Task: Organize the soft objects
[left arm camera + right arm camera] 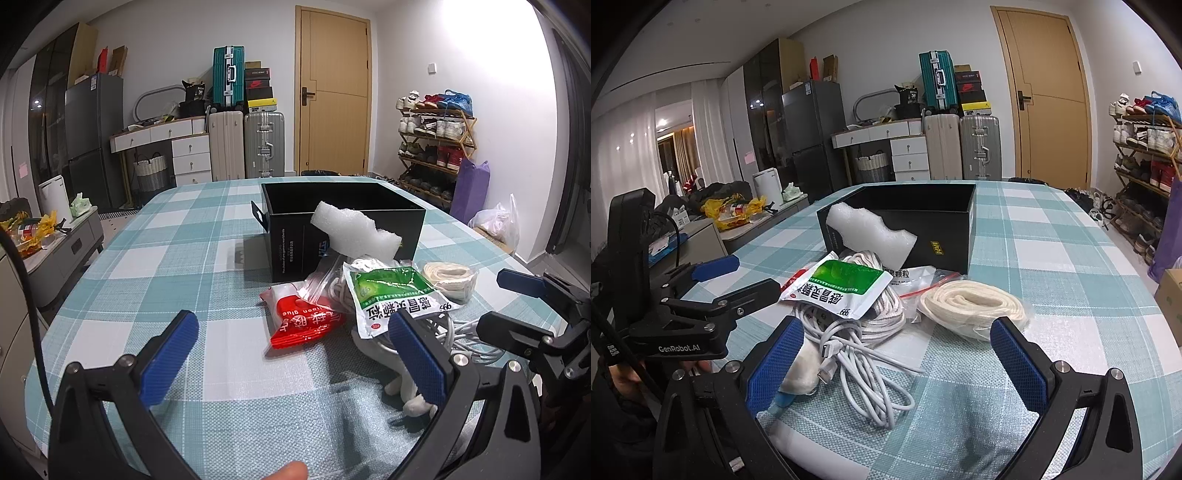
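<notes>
Your left tongs point(291, 354) hang low over the near part of the tabletop point(184, 258), spread wide with nothing between the blue pads; a fingertip of yours shows at the bottom edge of that view. Your right tongs point(897, 362) sit just to the right of them, also spread wide and empty, and they straddle the near edge of the pile.

Nearest to you in the pile lies a tangled white cable point(864, 362), its plug ends loose on the checked cloth, with a soft white cloth item point(803, 369) touching the left pad of the right tongs. Just beyond, a green-and-white sachet point(842, 288) rests on top of a coil of white rope point(886, 314). To the right of that, a bundle of cream cord in a clear bag point(971, 306) lies by itself on the cloth. To the left, a red packet point(301, 321) lies flat, partly under a clear zip bag point(321, 284).

Farther back, a piece of white foam point(354, 232) leans on the pile against the near wall of the black box point(343, 195). The box stands open; what its inside holds cannot be told from here, though the visible part looks bare.
</notes>
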A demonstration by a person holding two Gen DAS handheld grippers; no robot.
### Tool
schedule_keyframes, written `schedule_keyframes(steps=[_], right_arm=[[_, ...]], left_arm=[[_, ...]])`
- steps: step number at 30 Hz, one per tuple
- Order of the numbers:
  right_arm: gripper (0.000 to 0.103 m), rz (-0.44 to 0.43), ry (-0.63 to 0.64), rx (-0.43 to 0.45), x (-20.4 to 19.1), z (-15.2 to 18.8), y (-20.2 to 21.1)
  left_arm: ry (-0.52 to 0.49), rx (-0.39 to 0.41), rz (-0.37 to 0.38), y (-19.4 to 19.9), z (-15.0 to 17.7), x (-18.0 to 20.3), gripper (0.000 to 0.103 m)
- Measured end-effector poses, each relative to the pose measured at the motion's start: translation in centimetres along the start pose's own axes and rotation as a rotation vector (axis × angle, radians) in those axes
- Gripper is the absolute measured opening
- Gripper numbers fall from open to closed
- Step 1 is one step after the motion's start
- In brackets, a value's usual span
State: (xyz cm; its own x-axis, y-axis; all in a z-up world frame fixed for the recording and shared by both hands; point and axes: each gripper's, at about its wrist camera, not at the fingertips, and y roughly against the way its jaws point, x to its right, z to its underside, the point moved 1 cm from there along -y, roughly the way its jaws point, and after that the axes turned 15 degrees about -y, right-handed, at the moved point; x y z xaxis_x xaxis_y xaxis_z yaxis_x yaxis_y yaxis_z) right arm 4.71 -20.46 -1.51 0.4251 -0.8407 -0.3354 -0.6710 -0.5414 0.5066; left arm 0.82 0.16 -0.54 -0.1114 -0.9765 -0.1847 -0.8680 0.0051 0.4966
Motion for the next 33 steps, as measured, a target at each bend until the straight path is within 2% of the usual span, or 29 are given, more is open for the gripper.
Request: schedule_keyframes(steps=[33], right_arm=[[0.103, 0.049, 0.018, -0.100, 0.3, 0.6, -2.0]], left_arm=[[-0.005, -0.002, -0.004, 0.1, -0.1, 0.2, 0.103]])
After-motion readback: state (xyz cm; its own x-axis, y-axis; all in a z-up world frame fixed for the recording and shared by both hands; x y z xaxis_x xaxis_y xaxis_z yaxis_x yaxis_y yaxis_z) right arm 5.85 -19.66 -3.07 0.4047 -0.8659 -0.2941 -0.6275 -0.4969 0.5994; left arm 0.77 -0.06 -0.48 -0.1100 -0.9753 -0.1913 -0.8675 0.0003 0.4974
